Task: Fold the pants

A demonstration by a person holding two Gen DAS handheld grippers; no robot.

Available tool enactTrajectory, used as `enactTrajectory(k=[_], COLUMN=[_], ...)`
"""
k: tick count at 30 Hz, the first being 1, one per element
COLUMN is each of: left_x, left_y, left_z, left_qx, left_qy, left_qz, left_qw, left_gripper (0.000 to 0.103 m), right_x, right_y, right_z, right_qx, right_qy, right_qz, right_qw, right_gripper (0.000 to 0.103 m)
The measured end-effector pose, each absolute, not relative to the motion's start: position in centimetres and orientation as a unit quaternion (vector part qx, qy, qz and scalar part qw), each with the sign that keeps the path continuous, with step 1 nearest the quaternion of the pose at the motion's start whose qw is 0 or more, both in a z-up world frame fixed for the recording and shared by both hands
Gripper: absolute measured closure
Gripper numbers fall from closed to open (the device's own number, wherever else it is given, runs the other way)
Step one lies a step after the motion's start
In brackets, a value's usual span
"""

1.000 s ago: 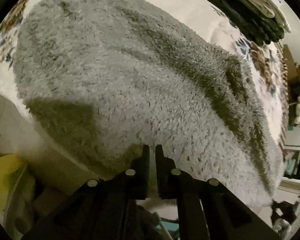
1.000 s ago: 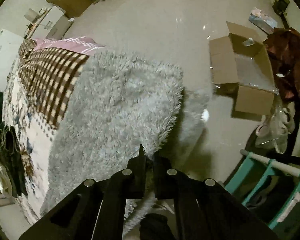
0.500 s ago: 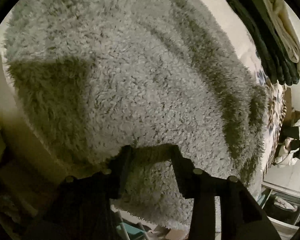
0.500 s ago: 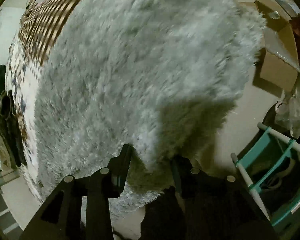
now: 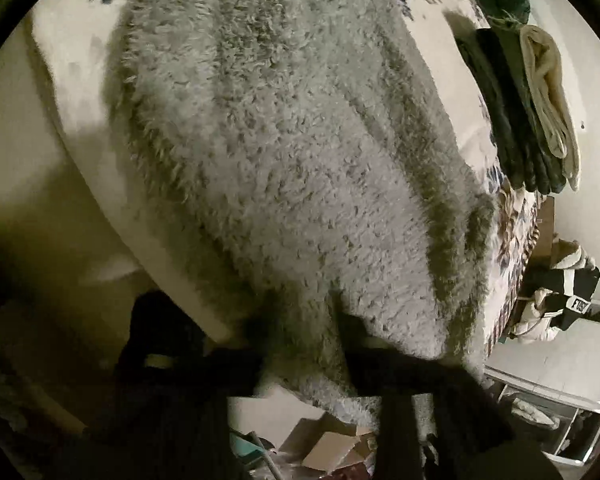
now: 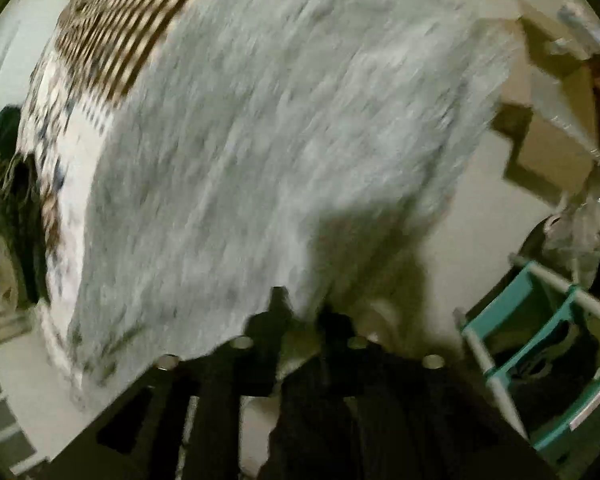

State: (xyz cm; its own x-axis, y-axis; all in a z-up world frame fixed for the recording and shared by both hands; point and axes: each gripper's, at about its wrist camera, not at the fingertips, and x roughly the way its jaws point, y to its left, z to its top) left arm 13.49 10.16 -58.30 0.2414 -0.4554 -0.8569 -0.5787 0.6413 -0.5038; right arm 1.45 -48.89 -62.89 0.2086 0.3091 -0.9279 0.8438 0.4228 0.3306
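Note:
The fluffy grey pants (image 5: 300,160) lie spread over the bed and fill most of both views. In the left wrist view my left gripper (image 5: 304,344) sits at the pants' near edge. Its jaws are opening, and a flap of grey pile hangs loose between them without being pinched. The right wrist view is motion-blurred. There the pants (image 6: 280,140) reach down to my right gripper (image 6: 304,316), whose jaws are also opening. Its fingertips (image 6: 277,304) rest against the pants' near hem, and the gap shows pale with no fabric pressed in it.
A white floral bedcover (image 5: 72,48) lies under the pants. Folded dark and cream clothes (image 5: 532,120) are stacked at the bed's far right. A brown checked blanket (image 6: 120,36) lies further along. On the floor are an open cardboard box (image 6: 552,120) and a teal rack (image 6: 540,340).
Both grippers were shut on the pants' edge a second ago and now stand apart, with the fabric let go. The pants have settled onto the bed and both cameras have come closer to them.

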Motion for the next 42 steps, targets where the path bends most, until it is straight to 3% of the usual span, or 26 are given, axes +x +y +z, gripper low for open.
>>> enactTrajectory(k=[1, 2, 7, 9, 10, 11, 12, 19, 23, 25, 26, 28, 29, 31, 32, 33, 35, 42], left_x=[13.7, 13.9, 14.7, 14.8, 14.6, 14.1, 13.7, 10.9, 11.0, 11.0, 11.2, 11.8, 12.3, 13.1, 13.4, 13.7, 14.5, 18.2], left_y=[10.2, 10.2, 10.8, 11.1, 11.3, 11.9, 12.3, 14.4, 13.7, 13.8, 13.7, 12.8, 12.0, 9.9, 9.1, 8.0, 5.5, -2.4], left_z=[-58.5, -58.7, -61.0, -60.9, -60.9, -60.5, -60.3, -57.6, -58.8, -59.6, -59.5, -58.9, -58.5, -56.6, -55.9, -55.1, -53.8, -54.2], left_qx=[-0.426, -0.432, -0.451, -0.447, -0.448, -0.452, -0.457, -0.442, -0.430, -0.426, -0.419, -0.388, -0.371, -0.322, -0.306, -0.288, -0.257, -0.207], left_qy=[0.610, 0.607, 0.597, 0.593, 0.590, 0.587, 0.584, 0.585, 0.601, 0.615, 0.623, 0.649, 0.659, 0.669, 0.670, 0.670, 0.667, 0.668], left_qz=[0.047, 0.050, 0.093, 0.109, 0.116, 0.116, 0.118, 0.103, 0.112, 0.117, 0.116, 0.110, 0.102, 0.078, 0.069, 0.056, 0.030, -0.042], left_qw=[0.666, 0.665, 0.657, 0.661, 0.661, 0.662, 0.660, 0.673, 0.664, 0.653, 0.650, 0.645, 0.646, 0.666, 0.673, 0.682, 0.699, 0.714], left_gripper=[0.036, 0.034, 0.039, 0.078, 0.085, 0.093, 0.096, 0.097, 0.097, 0.095, 0.094, 0.081, 0.072, 0.048, 0.028, 0.019, 0.018, 0.018], right_x=[1.6, 1.8, 3.2, 3.6, 3.7, 3.6, 3.7, 2.3, 1.8, 1.8, 1.7, 1.7, 1.8, 1.5, 1.3, 1.4, 1.6, -0.5], right_y=[-48.1, -47.2, -41.9, -41.0, -40.8, -40.6, -40.7, -39.5, -39.8, -40.3, -40.8, -41.8, -42.5, -44.2, -45.4, -46.3, -48.8, -60.2], right_z=[-63.3, -63.8, -66.4, -66.9, -67.0, -66.8, -66.6, -63.6, -64.5, -66.0, -66.5, -66.1, -65.3, -63.6, -62.3, -61.2, -59.0, -57.3], right_qx=[0.500, 0.506, 0.526, 0.525, 0.522, 0.515, 0.506, 0.460, 0.455, 0.466, 0.471, 0.475, 0.472, 0.467, 0.460, 0.451, 0.434, 0.452], right_qy=[0.591, 0.596, 0.618, 0.613, 0.610, 0.605, 0.606, 0.620, 0.638, 0.653, 0.657, 0.653, 0.646, 0.629, 0.618, 0.611, 0.590, 0.495], right_qz=[-0.202, -0.187, -0.142, -0.146, -0.155, -0.170, -0.180, -0.180, -0.175, -0.161, -0.159, -0.158, -0.162, -0.176, -0.188, -0.196, -0.225, -0.368], right_qw=[0.600, 0.595, 0.567, 0.571, 0.576, 0.583, 0.586, 0.610, 0.596, 0.575, 0.566, 0.568, 0.578, 0.596, 0.609, 0.620, 0.642, 0.644], right_gripper=[0.063, 0.062, 0.062, 0.064, 0.071, 0.097, 0.098, 0.098, 0.098, 0.094, 0.085, 0.072, 0.063, 0.062, 0.062, 0.058, 0.050, 0.050])
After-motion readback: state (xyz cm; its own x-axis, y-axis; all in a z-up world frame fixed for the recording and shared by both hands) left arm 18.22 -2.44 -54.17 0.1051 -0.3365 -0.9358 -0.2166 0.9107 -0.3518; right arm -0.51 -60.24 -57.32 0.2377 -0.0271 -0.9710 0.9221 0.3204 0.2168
